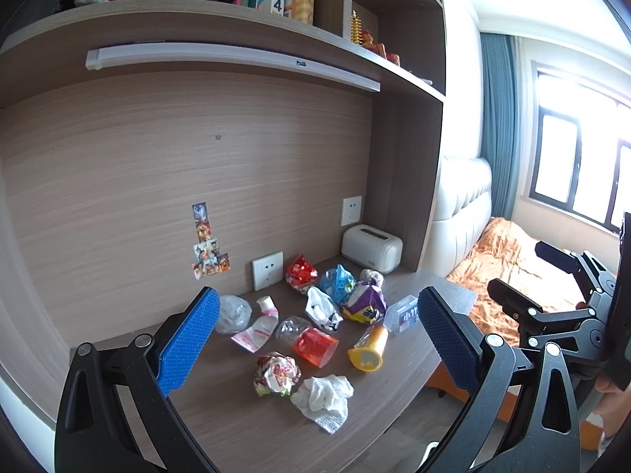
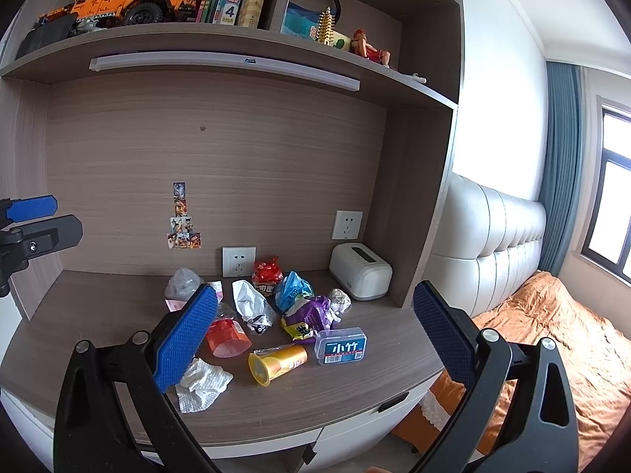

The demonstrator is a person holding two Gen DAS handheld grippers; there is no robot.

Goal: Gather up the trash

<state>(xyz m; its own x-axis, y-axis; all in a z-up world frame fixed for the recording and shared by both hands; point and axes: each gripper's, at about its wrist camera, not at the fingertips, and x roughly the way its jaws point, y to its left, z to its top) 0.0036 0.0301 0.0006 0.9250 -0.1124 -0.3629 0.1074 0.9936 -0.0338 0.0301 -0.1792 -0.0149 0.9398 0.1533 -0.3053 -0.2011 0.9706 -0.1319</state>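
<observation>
Bright daylight from the big dark-framed window (image 1: 583, 165) at the right, blown out to plain white there. Soft, faint shadows under the scraps on the brown wooden desk (image 2: 98, 315). Dimmer under the long wooden shelf (image 2: 221, 45). Straight lines bent into curves near the edges, black corners. Sharp overall, no blur.

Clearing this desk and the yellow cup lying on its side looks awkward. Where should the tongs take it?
Grip the yellow cup across its round body, mid-length, coming down from above. It lies on its side on the desk with the open mouth facing the front edge, so the curved sides are exposed. The right tongs are open and probably nearest.
</observation>
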